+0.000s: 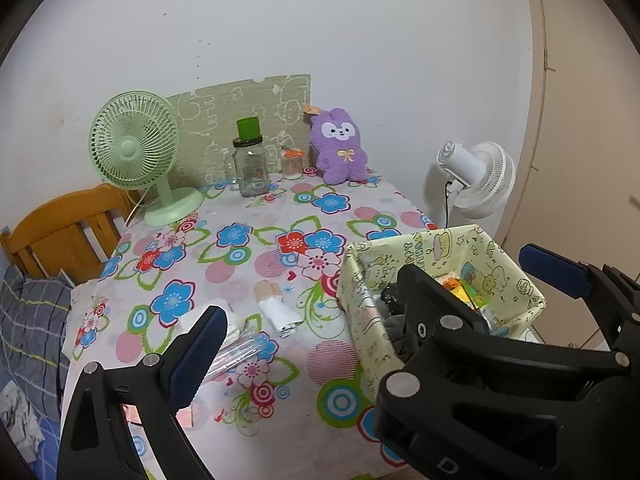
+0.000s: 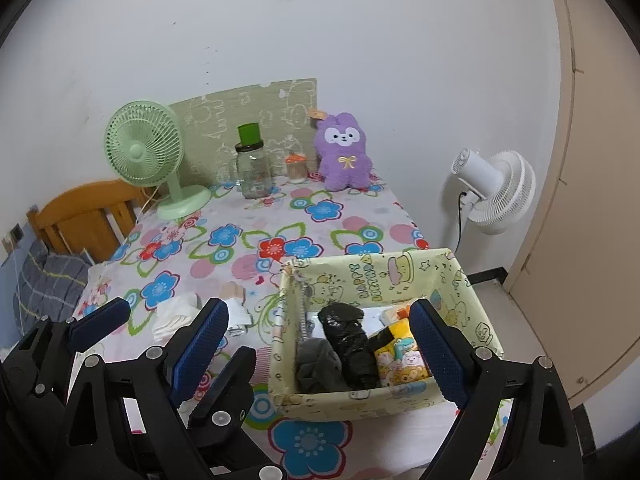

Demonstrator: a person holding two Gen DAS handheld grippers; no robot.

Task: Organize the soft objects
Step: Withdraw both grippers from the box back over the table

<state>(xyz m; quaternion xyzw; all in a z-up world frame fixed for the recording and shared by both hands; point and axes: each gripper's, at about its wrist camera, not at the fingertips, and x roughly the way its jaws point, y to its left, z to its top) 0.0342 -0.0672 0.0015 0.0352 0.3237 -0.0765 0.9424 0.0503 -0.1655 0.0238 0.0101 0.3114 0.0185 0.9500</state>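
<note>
A purple plush rabbit (image 1: 340, 148) sits upright at the back of the flowered table. A pale yellow cartoon-print fabric box (image 2: 360, 276) stands at the table's near right corner. It holds a grey cloth (image 2: 316, 364), a black bundle (image 2: 352, 344) and a cartoon-print soft piece (image 2: 400, 360). A white folded cloth (image 2: 176, 316) and a white and beige item (image 1: 276, 308) lie left of the box. My right gripper (image 2: 318, 306) hovers open over the box's left half, holding nothing. Close on its left, my left gripper (image 1: 316, 320) is open and holds nothing.
A green desk fan (image 1: 136, 148), a glass jar (image 1: 250, 168) with a green cup on top and a small orange-lidded jar (image 1: 292, 164) stand along the back. A white floor fan (image 2: 496, 192) is right of the table. A wooden bed frame (image 1: 68, 232) and bedding are to the left.
</note>
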